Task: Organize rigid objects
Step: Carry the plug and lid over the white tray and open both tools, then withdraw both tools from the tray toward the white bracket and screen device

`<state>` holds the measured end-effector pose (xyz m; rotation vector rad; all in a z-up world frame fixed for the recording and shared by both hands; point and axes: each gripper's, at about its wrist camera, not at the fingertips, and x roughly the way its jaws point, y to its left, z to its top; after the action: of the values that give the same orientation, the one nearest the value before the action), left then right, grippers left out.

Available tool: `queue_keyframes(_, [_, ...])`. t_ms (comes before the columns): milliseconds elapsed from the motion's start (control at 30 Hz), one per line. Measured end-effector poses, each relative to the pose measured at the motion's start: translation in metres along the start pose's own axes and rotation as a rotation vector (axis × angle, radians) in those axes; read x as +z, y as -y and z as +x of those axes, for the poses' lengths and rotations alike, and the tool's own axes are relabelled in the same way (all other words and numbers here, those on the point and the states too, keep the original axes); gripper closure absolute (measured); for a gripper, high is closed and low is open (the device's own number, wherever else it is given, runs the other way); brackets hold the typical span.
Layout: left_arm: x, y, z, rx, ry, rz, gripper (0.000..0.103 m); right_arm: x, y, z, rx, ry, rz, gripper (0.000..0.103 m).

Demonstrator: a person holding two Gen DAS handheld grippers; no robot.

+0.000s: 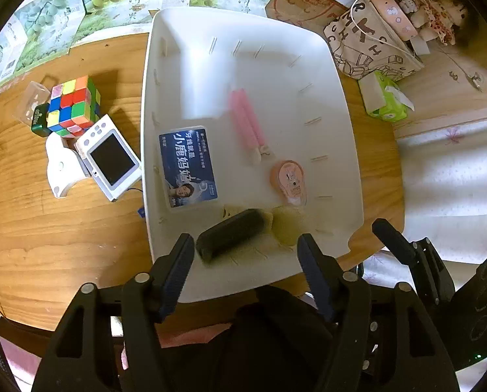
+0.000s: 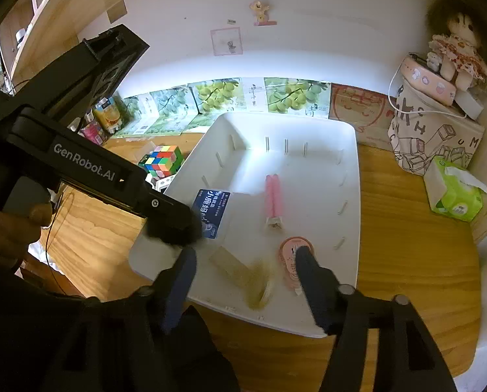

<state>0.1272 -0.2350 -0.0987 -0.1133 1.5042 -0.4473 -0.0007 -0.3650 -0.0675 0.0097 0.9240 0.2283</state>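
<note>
Rigid objects are partly sorted. From your left wrist camera, the white tray (image 1: pixel 338 104) already holds a blue card box (image 1: pixel 188 166), a pink stick pair (image 1: pixel 248 124), a round pink case (image 1: pixel 289 181) and a black case (image 1: pixel 232 233). Left of the tray, the puzzle cube (image 1: pixel 73 106) and small white camera (image 1: pixel 109 158) still wait on the table (image 1: pixel 64 228). Your left gripper (image 1: pixel 246 254) is spread and pinches nothing.

From the right wrist camera, your right gripper (image 2: pixel 243 258) is also spread and empty above the tray's near edge, over a blurred yellowish thing (image 2: pixel 246 277).
</note>
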Motion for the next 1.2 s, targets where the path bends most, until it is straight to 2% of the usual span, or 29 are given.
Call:
queue_keyframes(267, [-0.005, -0.015, -0.019, 0.017, 0.079, -0.005, 0.027, 0.001, -0.010, 0.003, 0.013, -0.002, 0.007, 0.036])
queue_keyframes(467, [-0.012, -0.037, -0.046, 0.023, 0.176, -0.009, 0.027, 0.005, -0.029, 0.005, 0.021, 0.009, 0.011, 0.036])
queue_keyframes(667, [-0.022, -0.069, -0.076, 0.050, 0.277, -0.007, 0.027, 0.009, -0.060, 0.005, 0.026, 0.033, 0.015, 0.036])
queue_keyframes(967, [-0.042, -0.119, -0.116, 0.132, 0.424, 0.075, 0.026, 0.012, -0.114, 0.009, 0.017, 0.089, 0.043, 0.030])
queue_keyframes(1200, [-0.052, -0.155, -0.126, 0.147, 0.442, 0.135, 0.027, 0.011, -0.151, 0.017, -0.012, 0.131, 0.090, 0.027])
